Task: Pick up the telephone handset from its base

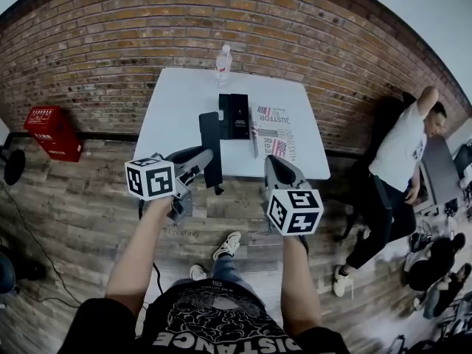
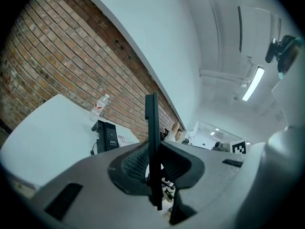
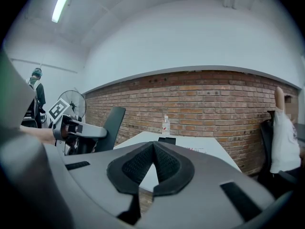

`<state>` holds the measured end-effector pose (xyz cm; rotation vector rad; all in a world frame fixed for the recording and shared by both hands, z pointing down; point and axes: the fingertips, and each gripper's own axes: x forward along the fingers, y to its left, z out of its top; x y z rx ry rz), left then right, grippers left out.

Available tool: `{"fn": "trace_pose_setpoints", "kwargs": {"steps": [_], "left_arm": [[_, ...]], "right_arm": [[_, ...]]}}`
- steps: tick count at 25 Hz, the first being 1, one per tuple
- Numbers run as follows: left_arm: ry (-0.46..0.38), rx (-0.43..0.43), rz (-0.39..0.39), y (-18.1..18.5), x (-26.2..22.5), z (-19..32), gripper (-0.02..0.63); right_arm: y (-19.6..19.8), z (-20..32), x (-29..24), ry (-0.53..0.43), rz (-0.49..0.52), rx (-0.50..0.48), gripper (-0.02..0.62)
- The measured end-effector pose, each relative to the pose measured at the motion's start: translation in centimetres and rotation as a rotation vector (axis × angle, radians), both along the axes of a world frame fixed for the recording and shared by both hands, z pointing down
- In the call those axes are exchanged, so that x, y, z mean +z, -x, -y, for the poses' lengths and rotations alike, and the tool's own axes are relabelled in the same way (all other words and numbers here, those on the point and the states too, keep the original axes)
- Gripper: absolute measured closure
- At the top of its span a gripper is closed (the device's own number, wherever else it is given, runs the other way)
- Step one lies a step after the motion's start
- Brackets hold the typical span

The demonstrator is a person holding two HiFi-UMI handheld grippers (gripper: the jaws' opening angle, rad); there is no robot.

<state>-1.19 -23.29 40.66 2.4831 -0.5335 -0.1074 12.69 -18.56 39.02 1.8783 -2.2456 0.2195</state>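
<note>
The fingers [image 2: 131, 168] of the left gripper [image 2: 153, 166] pinch the handset [image 2: 152, 123] across its thin side, so the black slab stands on edge between the pads. In the head view the handset [image 1: 211, 144] hangs in front of the near edge of the desk [image 1: 177, 105], well apart from the base [image 1: 237, 115], which stands further back by a printed paper [image 1: 275, 133] and a bottle [image 1: 223, 59]. The right gripper [image 3: 152, 157] has its fingers pressed together on nothing and hovers level beside the left.

The lift looks done, or nearly so. The grip sits low on a long, slim thing, so it could pivot between the pads. Firm, even pressure and a slow, level carry without wrist roll would serve best. Whether a cord ties it to the base I cannot tell, so pull away gently.
</note>
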Motion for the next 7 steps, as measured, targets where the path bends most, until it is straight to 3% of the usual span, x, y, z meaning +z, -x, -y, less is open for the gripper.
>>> {"fn": "trace_pose_setpoints", "kwargs": {"steps": [7], "left_arm": [[0.003,0.007,0.004,-0.36,-0.04,0.27,0.531]], "right_arm": [[-0.31,0.02,-0.18,-0.005,0.004,0.003,0.596]]}}
